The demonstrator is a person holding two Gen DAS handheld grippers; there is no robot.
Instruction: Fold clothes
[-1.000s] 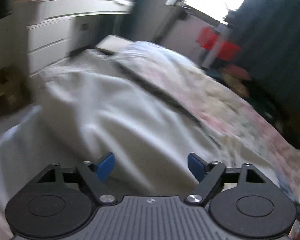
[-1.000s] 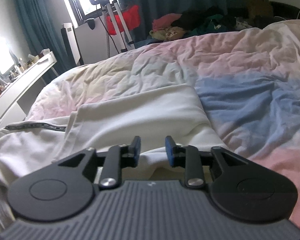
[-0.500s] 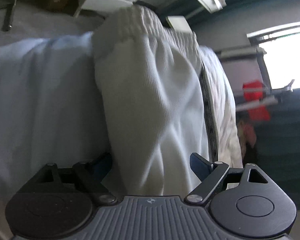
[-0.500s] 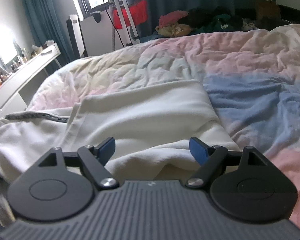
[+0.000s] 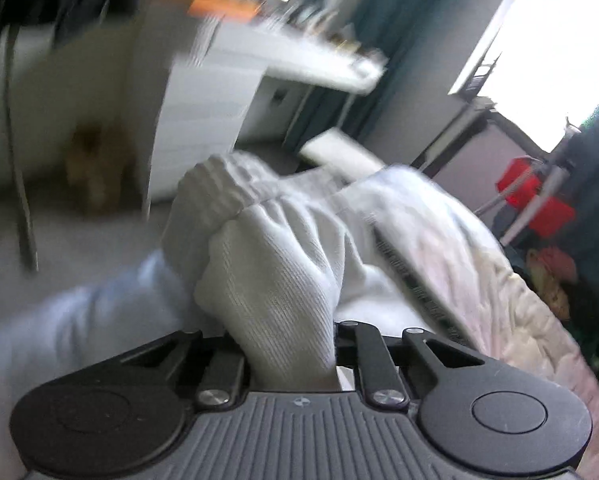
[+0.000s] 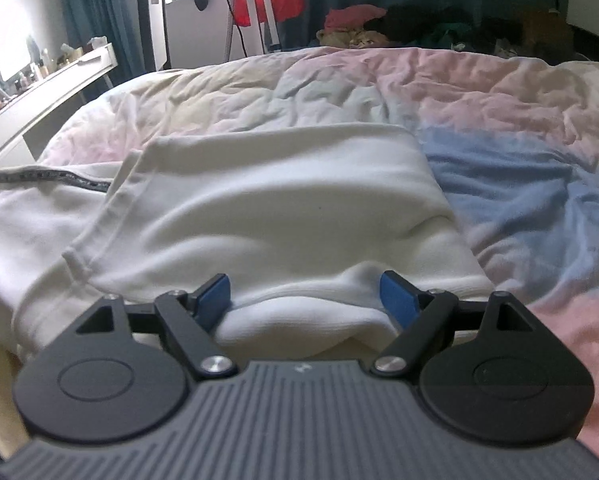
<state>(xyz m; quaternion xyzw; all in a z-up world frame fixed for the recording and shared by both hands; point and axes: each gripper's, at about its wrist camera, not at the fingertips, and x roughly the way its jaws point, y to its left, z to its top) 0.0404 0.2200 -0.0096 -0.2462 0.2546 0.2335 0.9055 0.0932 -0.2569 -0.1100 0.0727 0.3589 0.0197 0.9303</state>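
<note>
Left jaws closed on the garment cuff; right jaws spread over the folded hem.

The left gripper (image 5: 289, 344) is clamped on the ribbed white fabric of the white garment (image 6: 283, 208); half a second earlier its jaws stood wide with the cloth loose between them, so they have just been closing. The elastic cuff (image 5: 219, 192) is bunched ahead of the grip. The right gripper (image 6: 305, 300), narrow a second ago, has been opening and is now held apart, a fold of hem lying between the blue pads (image 6: 397, 300). The garment is spread on the pastel duvet (image 6: 499, 184), beside the white desk (image 6: 55, 88).
</note>
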